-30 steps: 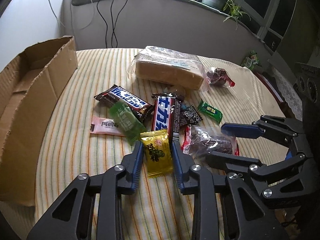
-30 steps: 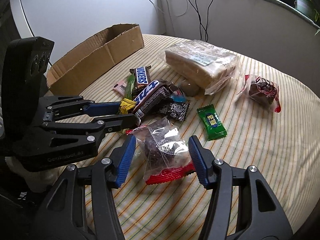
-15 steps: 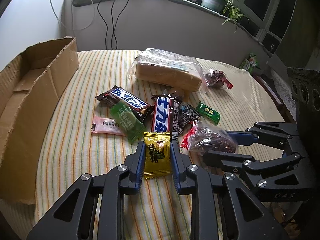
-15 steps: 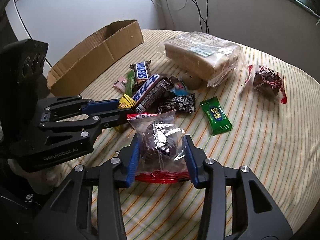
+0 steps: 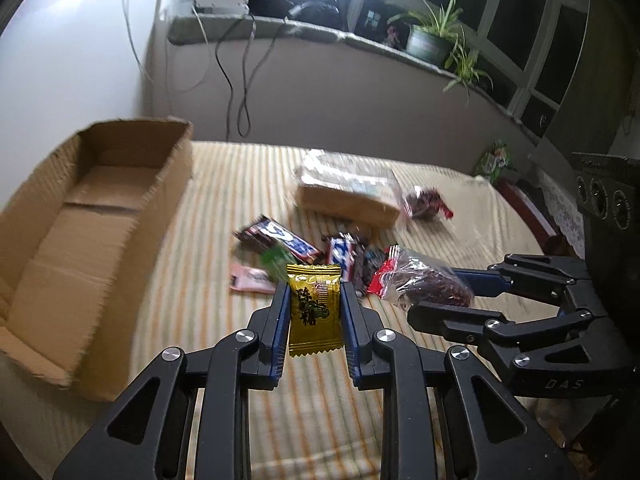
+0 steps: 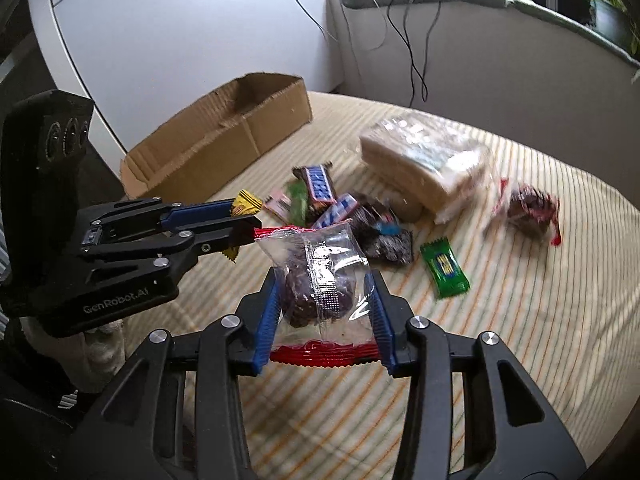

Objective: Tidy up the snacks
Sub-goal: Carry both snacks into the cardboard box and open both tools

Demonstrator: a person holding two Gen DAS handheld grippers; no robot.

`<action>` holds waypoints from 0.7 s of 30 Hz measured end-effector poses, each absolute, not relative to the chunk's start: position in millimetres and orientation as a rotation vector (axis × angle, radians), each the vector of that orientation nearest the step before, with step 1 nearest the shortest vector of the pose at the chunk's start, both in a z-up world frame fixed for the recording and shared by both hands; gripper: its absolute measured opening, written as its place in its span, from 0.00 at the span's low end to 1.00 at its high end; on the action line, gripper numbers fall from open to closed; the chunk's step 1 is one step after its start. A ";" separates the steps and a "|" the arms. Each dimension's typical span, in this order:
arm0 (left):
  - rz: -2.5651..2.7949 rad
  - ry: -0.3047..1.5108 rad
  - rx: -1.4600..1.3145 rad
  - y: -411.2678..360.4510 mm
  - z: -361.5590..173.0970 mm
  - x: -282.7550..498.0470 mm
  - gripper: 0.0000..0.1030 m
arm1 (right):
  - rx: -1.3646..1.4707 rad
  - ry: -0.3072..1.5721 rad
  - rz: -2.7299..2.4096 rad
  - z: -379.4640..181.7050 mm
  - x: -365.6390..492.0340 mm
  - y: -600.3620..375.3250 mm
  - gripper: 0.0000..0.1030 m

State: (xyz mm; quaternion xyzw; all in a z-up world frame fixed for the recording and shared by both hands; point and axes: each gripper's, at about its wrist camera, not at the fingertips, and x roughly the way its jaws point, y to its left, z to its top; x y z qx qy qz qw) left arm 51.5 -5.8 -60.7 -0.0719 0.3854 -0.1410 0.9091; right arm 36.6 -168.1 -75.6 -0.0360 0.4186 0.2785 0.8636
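Observation:
My left gripper (image 5: 314, 300) is shut on a yellow candy packet (image 5: 315, 308), held upright above the striped tablecloth (image 5: 224, 184). To its right, my right gripper (image 5: 440, 296) is shut on a clear packet of dark snack with red ends (image 5: 424, 286). In the right wrist view that packet (image 6: 320, 280) sits between the blue pads of the right gripper (image 6: 324, 292), off the cloth. The left gripper (image 6: 246, 216) shows at the left with the yellow candy (image 6: 247, 203) poking out. An open cardboard box (image 5: 92, 216) lies on the table's left side.
A heap of snacks stays mid-table: two chocolate bars (image 6: 318, 184), a pink packet (image 5: 250, 278), a green candy (image 6: 444, 268), a bagged loaf (image 6: 424, 164) and a red-edged dark packet (image 6: 528, 208). Cables hang on the wall behind. A potted plant (image 5: 428, 40) stands on the sill.
Both grippers have closed on their packets and lifted them off the cloth. The yellow candy and the clear packet now hang above the table, with the box more in view.

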 end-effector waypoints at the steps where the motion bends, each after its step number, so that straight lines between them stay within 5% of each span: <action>1: -0.283 0.782 -0.152 -1.0 -56.4 50.1 0.22 | -0.079 0.873 0.588 -72.9 37.3 -164.8 0.42; 21: -0.073 0.678 -0.218 103.9 -32.4 36.3 0.22 | -0.162 0.789 0.717 -38.5 85.8 -46.1 0.42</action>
